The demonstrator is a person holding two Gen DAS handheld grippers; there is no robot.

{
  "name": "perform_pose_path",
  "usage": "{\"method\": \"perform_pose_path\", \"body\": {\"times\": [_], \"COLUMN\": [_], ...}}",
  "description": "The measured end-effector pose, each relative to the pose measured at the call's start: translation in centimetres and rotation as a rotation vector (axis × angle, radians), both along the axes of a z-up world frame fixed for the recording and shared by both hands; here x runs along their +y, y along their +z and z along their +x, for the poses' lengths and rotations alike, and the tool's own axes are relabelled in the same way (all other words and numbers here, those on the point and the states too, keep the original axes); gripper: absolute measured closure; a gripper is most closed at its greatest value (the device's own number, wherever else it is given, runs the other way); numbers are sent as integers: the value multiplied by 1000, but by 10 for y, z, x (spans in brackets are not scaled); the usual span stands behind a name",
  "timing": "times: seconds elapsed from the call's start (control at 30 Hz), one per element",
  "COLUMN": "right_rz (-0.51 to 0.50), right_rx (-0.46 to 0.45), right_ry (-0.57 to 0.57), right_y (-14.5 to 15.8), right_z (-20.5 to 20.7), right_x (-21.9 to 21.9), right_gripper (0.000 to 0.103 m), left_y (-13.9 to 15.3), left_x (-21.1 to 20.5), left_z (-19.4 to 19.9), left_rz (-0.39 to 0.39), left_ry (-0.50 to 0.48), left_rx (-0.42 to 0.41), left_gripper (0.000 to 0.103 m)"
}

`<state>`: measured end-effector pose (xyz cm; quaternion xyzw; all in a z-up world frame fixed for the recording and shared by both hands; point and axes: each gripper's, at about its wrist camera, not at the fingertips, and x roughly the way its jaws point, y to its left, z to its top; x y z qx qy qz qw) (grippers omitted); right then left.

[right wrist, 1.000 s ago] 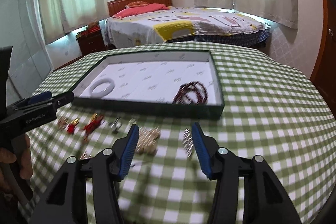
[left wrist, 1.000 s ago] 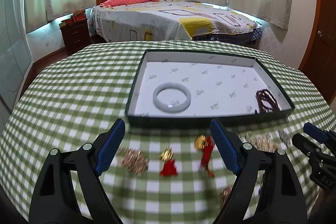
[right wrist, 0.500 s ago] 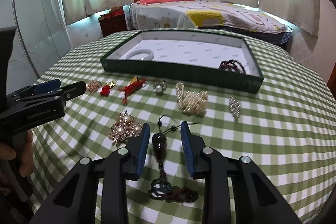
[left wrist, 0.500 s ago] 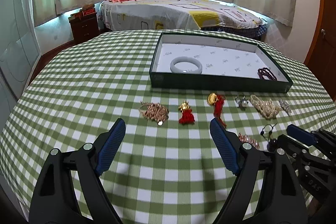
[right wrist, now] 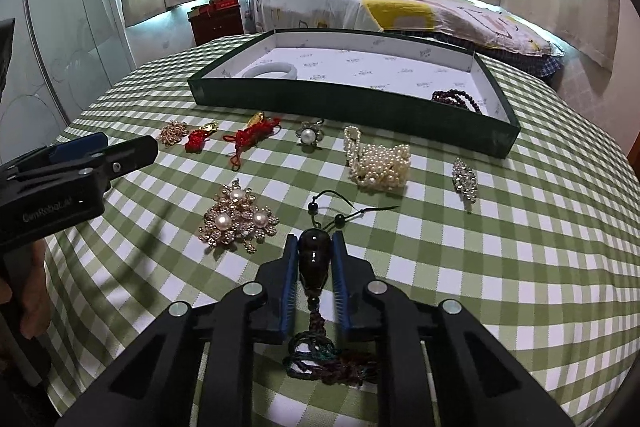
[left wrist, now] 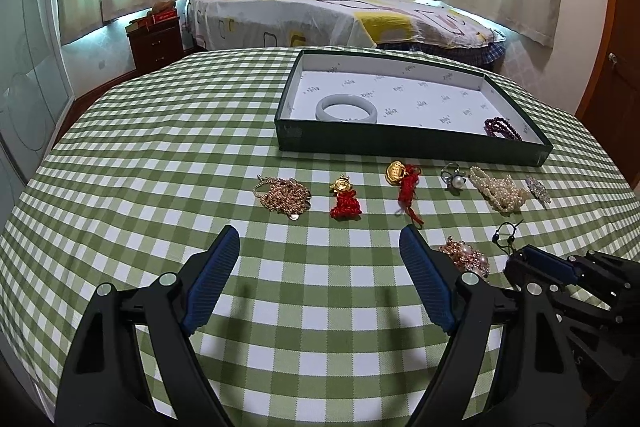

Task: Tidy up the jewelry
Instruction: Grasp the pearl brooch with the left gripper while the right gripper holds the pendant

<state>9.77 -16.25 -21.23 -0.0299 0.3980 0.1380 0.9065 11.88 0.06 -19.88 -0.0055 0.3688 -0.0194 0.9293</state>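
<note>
My right gripper (right wrist: pixel 314 247) is shut on a dark bead pendant (right wrist: pixel 313 259) with a green cord tassel (right wrist: pixel 320 363), low over the checked tablecloth. My left gripper (left wrist: pixel 320 247) is open and empty above the cloth, left of the right gripper (left wrist: pixel 536 263). A dark green tray (left wrist: pixel 408 147) at the back holds a pale jade bangle (left wrist: pixel 346 108) and a dark red bead bracelet (left wrist: pixel 502 128). Loose on the cloth lie a gold chain (left wrist: pixel 285 195), two red knot charms (left wrist: pixel 345 201), a pearl ring (right wrist: pixel 308 136), a pearl strand (right wrist: pixel 380 165), a pearl brooch (right wrist: pixel 238 221) and a crystal brooch (right wrist: pixel 465 181).
The round table (left wrist: pixel 120 187) curves away at left, right and front. A bed (left wrist: pixel 320 15), a nightstand (left wrist: pixel 156 39) and curtained windows stand beyond it. A wooden door (left wrist: pixel 616 67) is at the far right.
Both grippers have drawn back from the tray toward the front of the table. My right gripper has closed on the dark bead pendant, which lay between open jaws half a second ago.
</note>
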Motion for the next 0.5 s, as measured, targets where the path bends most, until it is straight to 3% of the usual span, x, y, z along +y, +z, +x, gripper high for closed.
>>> {"method": "perform_pose_path", "body": {"times": [0.5], "right_rz": [21], "right_rx": [-24], "right_ry": [-126], "right_y": [11], "right_z": [-6], "right_x": [-54], "right_gripper": [85], "left_y": [-7], "left_x": [-40], "left_z": [-2], "left_rz": [11], "left_ry": [-85], "left_rx": [32], "left_gripper": [29]}}
